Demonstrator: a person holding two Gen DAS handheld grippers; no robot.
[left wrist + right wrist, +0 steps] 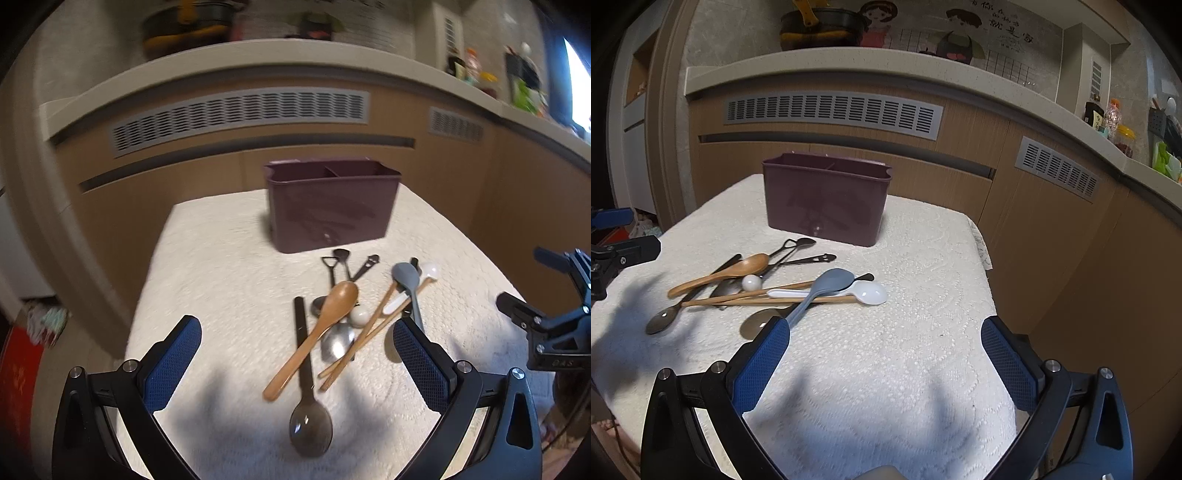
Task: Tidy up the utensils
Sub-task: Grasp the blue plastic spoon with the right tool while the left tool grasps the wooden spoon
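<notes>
A dark purple utensil holder with two compartments stands at the back of the white-clothed table. In front of it lies a pile of utensils: a wooden spoon, a dark translucent spoon, a grey spoon, a white spoon, wooden chopsticks and a metal spoon. My left gripper hovers open over the pile's near end. My right gripper is open over bare cloth, right of the pile.
A brown cabinet front with grey vents runs behind the table under a pale counter. Bottles and jars stand on the counter at the right. The table's right edge drops off beside the cabinet.
</notes>
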